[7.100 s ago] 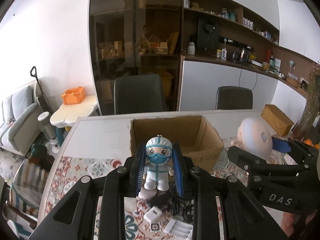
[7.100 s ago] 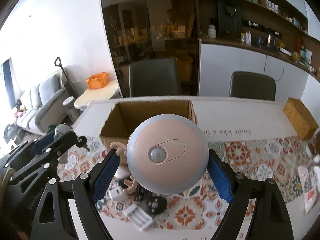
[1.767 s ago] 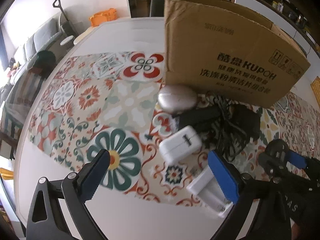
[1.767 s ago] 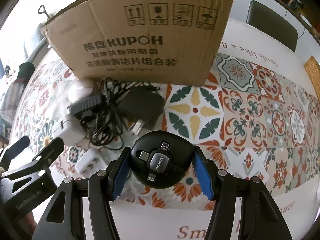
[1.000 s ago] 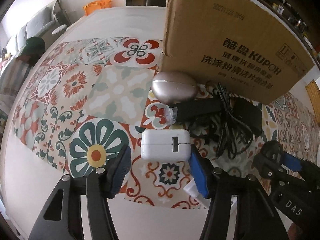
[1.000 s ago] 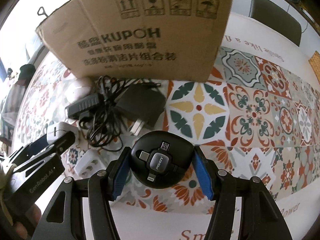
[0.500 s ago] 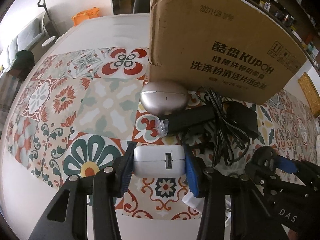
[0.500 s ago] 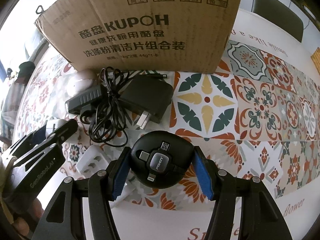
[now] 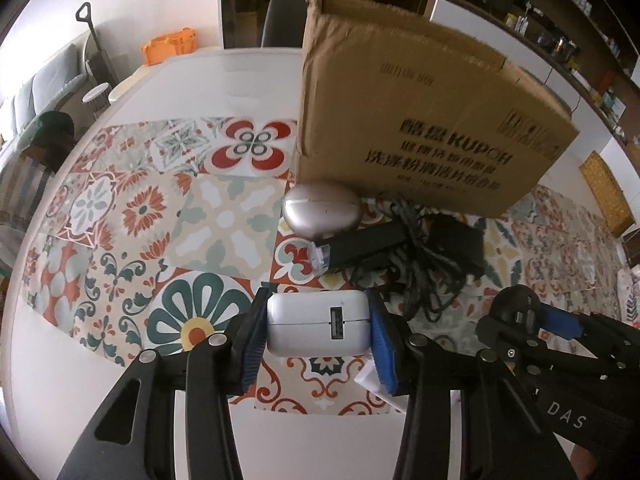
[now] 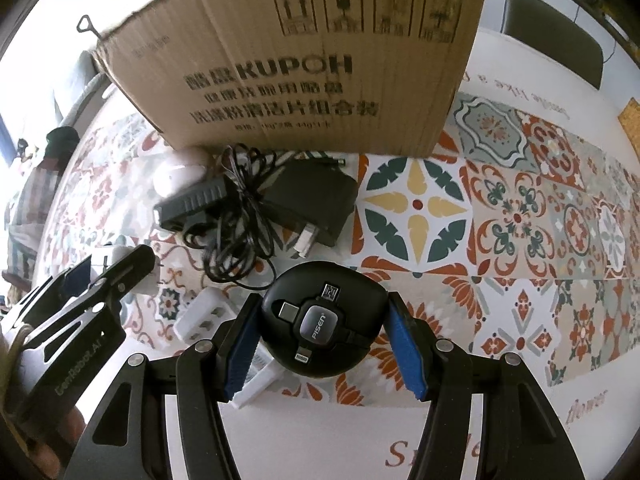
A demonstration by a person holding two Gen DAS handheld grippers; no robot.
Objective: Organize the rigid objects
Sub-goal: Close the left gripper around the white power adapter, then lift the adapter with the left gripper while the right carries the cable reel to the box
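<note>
The left gripper is clenched on a white charger, both blue pads flat against its short ends; the charger sits clear of the patterned mat, its port facing the camera; the gap between the fingers is only as wide as the charger. The right gripper is clamped on a round black cable reel, pads pressed to its two sides, the reel's flat face with its connectors turned up to the lens.

The box stands on the mat beyond both grippers, its printed side towards them; just in front of it lie a pinkish case, a black adapter and a second black plug tangled in a dark cord.

The left view alone shows the case whole, and the right gripper from the side with the reel in it; it hides most of the white tray behind its own finger. The right view shows that tray lying on the mat partly beneath the reel, the plug's metal prongs, and the left gripper side-on with a little of the charger showing white.
</note>
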